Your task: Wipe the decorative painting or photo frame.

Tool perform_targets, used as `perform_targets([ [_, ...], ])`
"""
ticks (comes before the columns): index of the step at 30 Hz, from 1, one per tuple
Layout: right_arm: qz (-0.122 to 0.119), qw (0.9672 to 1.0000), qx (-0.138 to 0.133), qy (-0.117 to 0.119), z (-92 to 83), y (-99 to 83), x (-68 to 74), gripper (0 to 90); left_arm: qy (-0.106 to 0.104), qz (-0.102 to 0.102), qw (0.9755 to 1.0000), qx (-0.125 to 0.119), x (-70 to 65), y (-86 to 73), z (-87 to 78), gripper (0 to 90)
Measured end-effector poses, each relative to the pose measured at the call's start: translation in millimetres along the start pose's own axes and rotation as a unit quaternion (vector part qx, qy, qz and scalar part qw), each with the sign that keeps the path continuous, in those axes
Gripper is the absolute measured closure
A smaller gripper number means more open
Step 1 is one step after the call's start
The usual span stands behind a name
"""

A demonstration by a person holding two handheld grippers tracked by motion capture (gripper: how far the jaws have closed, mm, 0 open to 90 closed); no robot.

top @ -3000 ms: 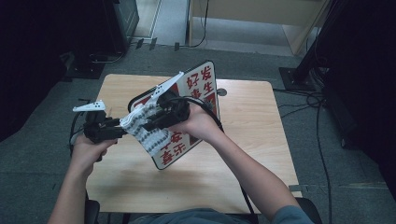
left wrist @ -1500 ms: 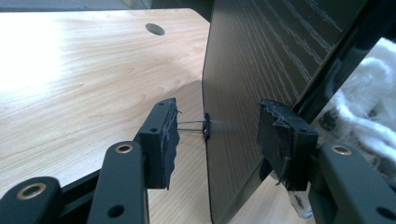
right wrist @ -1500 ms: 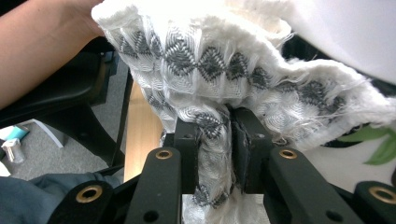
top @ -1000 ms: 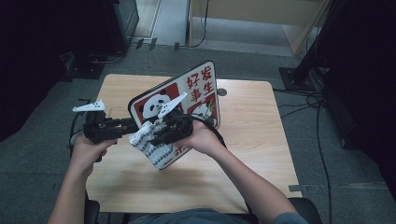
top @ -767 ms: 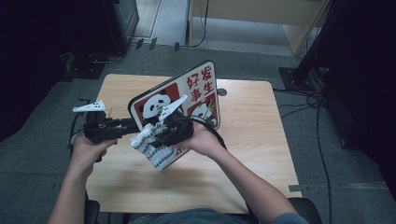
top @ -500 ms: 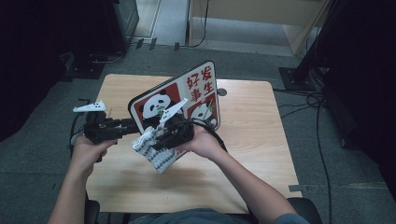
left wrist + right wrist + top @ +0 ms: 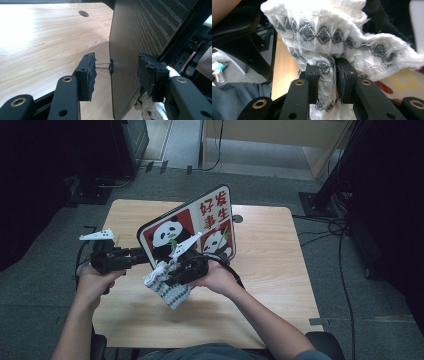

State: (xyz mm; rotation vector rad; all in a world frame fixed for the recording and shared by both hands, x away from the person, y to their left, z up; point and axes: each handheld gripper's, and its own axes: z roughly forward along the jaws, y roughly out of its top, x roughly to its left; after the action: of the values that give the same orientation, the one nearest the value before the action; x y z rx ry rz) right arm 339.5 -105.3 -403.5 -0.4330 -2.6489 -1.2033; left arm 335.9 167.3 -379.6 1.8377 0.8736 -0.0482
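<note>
I am pinching the white patterned cloth (image 7: 324, 50) in my right gripper (image 7: 335, 75), its jaws pressing a fold together; in the high view the cloth is hanging just above the table (image 7: 280, 285). At nine o'clock of it, my left gripper (image 7: 116, 72) is spreading its jaws astride the panda board's (image 7: 187, 227) edge, the pads not touching it.

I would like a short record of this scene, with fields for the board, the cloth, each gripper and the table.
board: panda picture board, tilted up on its edge over the table
cloth: white cloth with grey pattern, bunched, in front of the board's lower part
left gripper: fingers on either side of the board's edge, left pad apart from it
right gripper: shut on the cloth
table: light wooden table
</note>
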Motion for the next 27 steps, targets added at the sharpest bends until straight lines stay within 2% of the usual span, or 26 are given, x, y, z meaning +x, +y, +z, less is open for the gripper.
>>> perform_targets([
  [14,-0.005,0.9999,0.014,-0.005,12.7,-17.2,-2.0,74.3,0.006,0.000,1.0000,0.001,-0.8,-0.4,0.0,49.8],
  [27,-0.005,0.9997,0.023,-0.005,20.2,-27.7,-1.7,74.2,0.003,0.001,1.0000,0.001,-1.0,-0.3,0.3,50.1],
])
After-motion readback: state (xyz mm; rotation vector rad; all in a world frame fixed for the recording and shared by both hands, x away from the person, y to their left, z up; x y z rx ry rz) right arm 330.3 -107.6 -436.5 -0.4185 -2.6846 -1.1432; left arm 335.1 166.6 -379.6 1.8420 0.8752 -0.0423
